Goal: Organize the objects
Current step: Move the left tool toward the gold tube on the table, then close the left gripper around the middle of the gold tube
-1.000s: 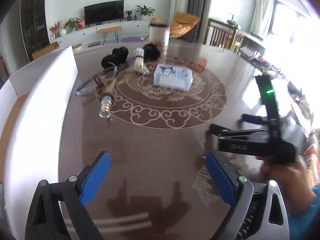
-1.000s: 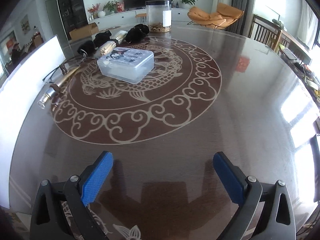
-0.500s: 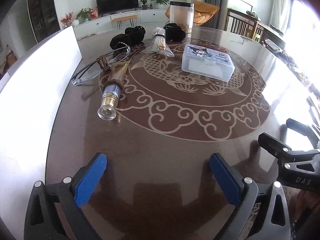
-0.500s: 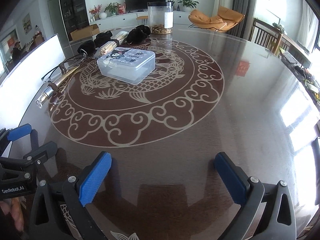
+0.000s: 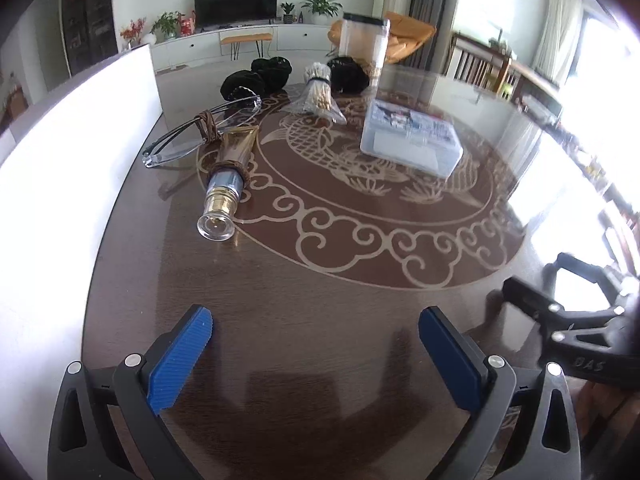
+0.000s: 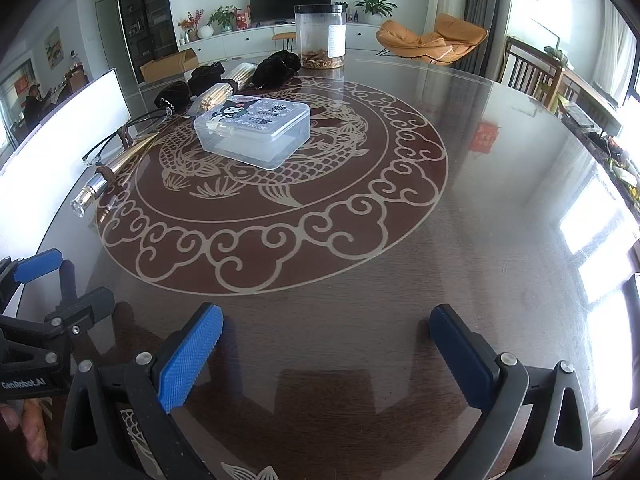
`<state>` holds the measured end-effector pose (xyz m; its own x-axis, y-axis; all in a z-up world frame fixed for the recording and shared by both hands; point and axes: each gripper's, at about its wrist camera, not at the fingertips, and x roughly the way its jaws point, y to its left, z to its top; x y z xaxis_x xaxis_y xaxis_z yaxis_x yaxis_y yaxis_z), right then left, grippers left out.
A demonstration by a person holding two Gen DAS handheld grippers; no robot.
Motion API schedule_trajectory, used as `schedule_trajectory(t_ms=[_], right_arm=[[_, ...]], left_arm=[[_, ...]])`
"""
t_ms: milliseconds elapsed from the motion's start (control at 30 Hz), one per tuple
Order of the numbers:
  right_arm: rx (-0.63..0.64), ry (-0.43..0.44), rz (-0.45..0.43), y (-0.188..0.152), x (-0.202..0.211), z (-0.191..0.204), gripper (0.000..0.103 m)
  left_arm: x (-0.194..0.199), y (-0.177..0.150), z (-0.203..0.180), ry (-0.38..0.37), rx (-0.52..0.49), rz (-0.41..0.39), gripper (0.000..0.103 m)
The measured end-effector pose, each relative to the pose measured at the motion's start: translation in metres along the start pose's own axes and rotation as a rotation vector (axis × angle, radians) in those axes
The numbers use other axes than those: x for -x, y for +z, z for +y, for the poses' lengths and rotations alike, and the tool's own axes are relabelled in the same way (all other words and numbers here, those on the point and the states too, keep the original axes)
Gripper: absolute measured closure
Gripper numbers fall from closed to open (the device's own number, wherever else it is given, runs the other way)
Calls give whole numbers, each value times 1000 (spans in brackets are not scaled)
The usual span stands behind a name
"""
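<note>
On the round patterned table lie a gold cosmetic tube [image 5: 226,178] with a clear cap, glasses [image 5: 202,130], a bundle of sticks in a clear bag [image 5: 318,94], black hair ties [image 5: 256,76] and a clear plastic box [image 5: 410,142]. The box [image 6: 254,130], tube [image 6: 102,182] and glasses [image 6: 124,136] also show in the right wrist view. My left gripper [image 5: 316,354] is open and empty above the near table edge. My right gripper [image 6: 326,354] is open and empty, to its right.
A white box wall [image 5: 68,168] stands along the table's left edge. A tall clear jar [image 6: 320,36] stands at the far side. Chairs [image 6: 532,76] stand at the right behind the table.
My left gripper has swung left and moved closer to the tube and glasses. The right gripper has shifted slightly; the left gripper now shows at its left edge.
</note>
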<state>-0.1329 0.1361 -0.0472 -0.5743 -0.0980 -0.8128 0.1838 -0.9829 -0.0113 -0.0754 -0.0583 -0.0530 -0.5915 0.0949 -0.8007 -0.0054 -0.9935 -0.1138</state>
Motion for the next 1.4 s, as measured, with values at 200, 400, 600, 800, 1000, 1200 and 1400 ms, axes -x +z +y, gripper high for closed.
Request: schedule_trajectory(t_ms=[200,400,600,800,1000,1200,1400], right_arm=[[0,0,0,0,0,0,0],[0,0,0,0,-1,0,0],[0,0,0,0,-1,0,0],[0,0,0,0,-1,0,0],[0,0,-1,0,-1,0,0],[1,0,-1,0,-2,0,0],[0,0,-1,0,-2,0,0]], left_arm=[[-6,25,28,82,122,-11,0],[-43,81,36,189,137,48,0],[-68,95,45,226,140,105,4],[-54,92,38,216,104,45,76],[-23,49,23,176,69,40,76],[10,1,6,153,-15,40,66],[5,1,13,163,-34,66,7]])
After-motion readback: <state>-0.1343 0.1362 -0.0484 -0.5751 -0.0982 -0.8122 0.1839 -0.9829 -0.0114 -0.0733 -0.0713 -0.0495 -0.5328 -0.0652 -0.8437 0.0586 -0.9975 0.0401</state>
